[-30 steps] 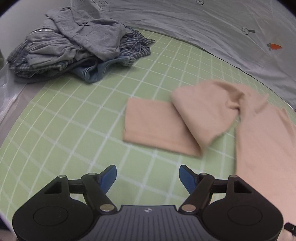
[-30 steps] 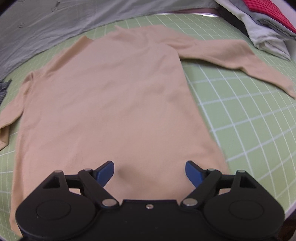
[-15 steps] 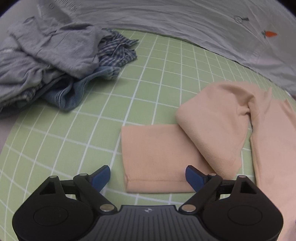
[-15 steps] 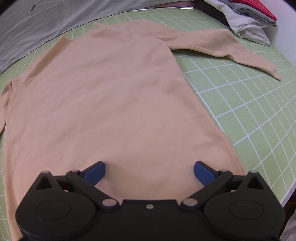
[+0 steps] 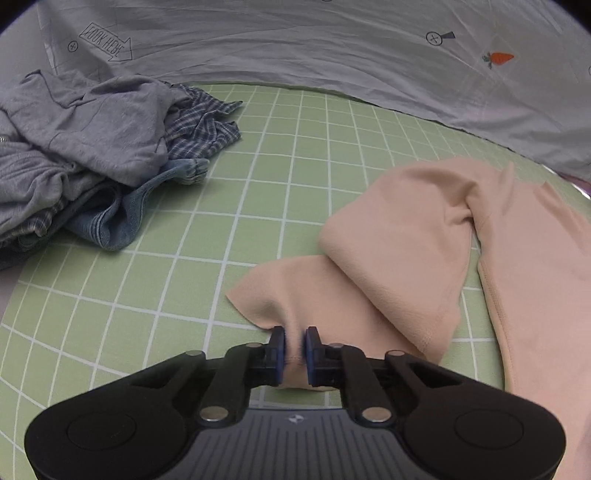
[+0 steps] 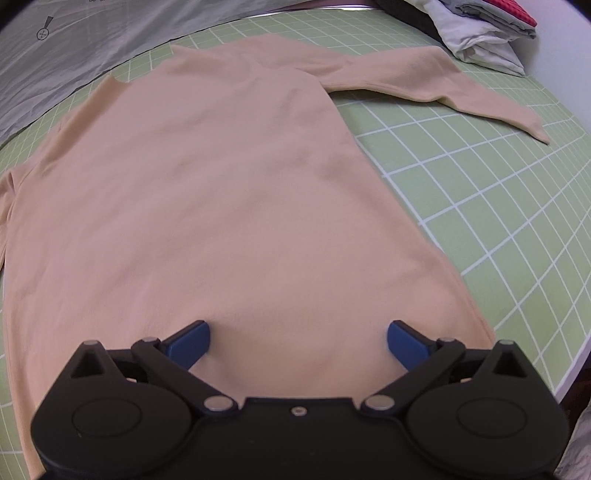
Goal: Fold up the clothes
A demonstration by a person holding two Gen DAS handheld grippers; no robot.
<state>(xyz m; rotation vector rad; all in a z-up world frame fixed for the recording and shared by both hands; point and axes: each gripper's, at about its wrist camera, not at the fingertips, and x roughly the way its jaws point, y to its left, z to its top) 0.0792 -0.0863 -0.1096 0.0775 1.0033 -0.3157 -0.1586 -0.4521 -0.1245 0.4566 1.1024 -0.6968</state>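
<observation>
Lying at far left, a heap of unfolded clothes (image 5: 92, 162) rests on the green grid mat (image 5: 295, 177). Beside it, the left gripper (image 5: 294, 345) is clamped on the cuff of the left sleeve (image 5: 295, 295) of the beige sweater (image 6: 207, 192), which is spread flat on the mat. Farther right, the right gripper (image 6: 298, 336) hangs over the hem, jaws wide apart. Folded laundry (image 6: 484, 33) sits at far right.

My left tongs (image 5: 294, 347) are matt black plastic with blue pads and shiny metal pivot pins. The peach sweater (image 6: 207, 192) looks like soft, fuzzy, matt knit cloth. The green mat (image 5: 303, 155) is smooth with white grid lines. The grey sheet (image 5: 295, 48) is thin, creased cotton.
</observation>
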